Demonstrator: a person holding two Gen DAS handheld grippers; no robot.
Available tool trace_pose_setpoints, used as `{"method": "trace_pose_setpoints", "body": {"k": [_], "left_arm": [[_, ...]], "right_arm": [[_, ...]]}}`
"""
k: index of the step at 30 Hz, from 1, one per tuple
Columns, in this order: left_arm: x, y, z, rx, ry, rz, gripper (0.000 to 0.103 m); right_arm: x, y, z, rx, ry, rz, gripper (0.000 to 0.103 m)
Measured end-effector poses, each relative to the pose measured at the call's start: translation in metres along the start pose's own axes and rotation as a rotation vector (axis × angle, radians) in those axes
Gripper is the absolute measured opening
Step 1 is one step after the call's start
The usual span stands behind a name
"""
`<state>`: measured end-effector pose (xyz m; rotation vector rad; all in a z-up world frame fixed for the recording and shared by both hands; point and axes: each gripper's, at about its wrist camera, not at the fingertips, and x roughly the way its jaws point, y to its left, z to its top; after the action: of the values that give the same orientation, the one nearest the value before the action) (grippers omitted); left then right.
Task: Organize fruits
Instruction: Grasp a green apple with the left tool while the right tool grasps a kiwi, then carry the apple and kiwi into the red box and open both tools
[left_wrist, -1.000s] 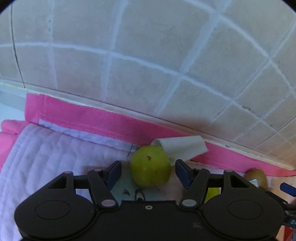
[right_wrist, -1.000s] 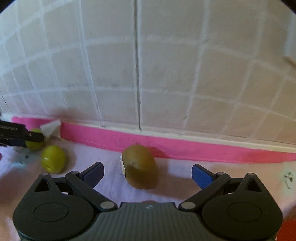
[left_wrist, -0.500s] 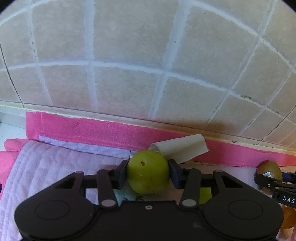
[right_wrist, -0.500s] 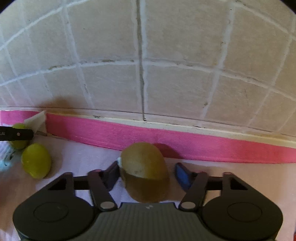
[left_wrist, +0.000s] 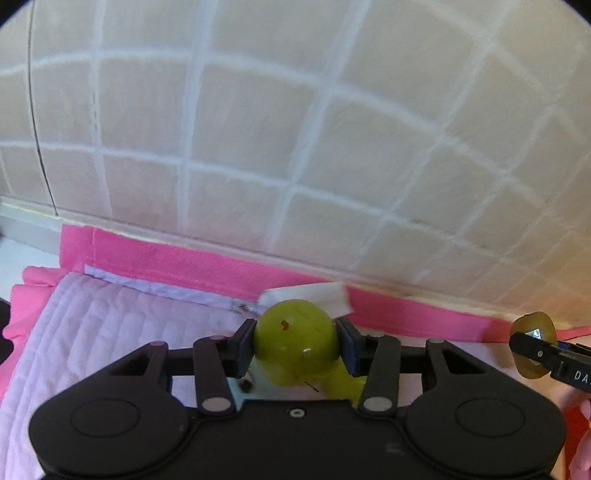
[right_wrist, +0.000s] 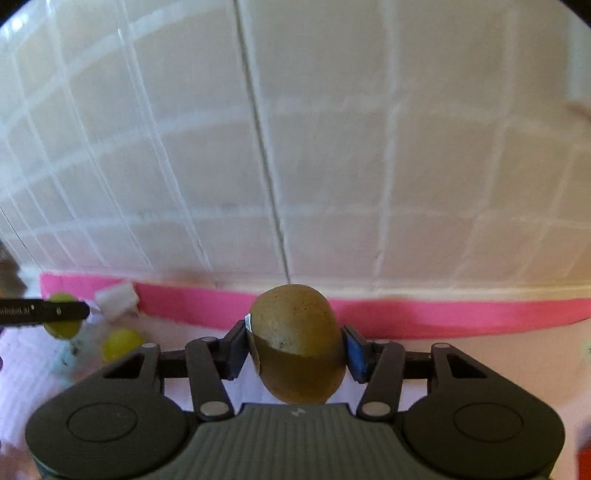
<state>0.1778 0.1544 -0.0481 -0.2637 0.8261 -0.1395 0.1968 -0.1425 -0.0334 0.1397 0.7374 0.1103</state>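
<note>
Your left gripper is clamped on a round green fruit, with a pad pressed against each flank at about its widest part, and the fruit seems to sit just above the pale pink quilted mat, near the white cloth tag by the bright pink border at the foot of the tiled wall. Your right gripper is closed on a brown kiwi, gripped across its shorter waist with the long axis pointing away from you, a small label showing at its left edge; whether it has left the mat you cannot tell from this view. A second green fruit lies on the mat off to the left of the kiwi, just beside the fruit your left gripper holds. Judge both held fruits as light but easily bruised. The green one has a smooth, shiny skin that may slip, so keep the pads on the equator rather than near the top, where it could squirt out. The kiwi's fuzzy skin should give better friction, yet its flesh is probably soft, so squeeze only enough to stop it rolling. Carry each level and without jerks, since round shapes pivot readily between two flat pads.
</note>
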Motion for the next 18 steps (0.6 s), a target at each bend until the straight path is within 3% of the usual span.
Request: {"method": "trace_pose_setpoints", "body": {"k": [7,13,18], "left_arm": [[-0.063,-0.051,0.001,0.099,-0.093,-0.102,0.055],[-0.087,-0.137,-0.013,0.259,-0.107,-0.234,0.055],[-0.086,-0.228,-0.033,0.402,-0.082,-0.374,0.055]], "right_arm": [[-0.093,-0.041,-0.007,0.141,-0.134,0.007,0.055],[-0.167,-0.096,-0.027,0.264,-0.226,-0.039,0.055],[-0.214,-0.147,-0.049,0.351,-0.273,-0.141,0.055]]}}
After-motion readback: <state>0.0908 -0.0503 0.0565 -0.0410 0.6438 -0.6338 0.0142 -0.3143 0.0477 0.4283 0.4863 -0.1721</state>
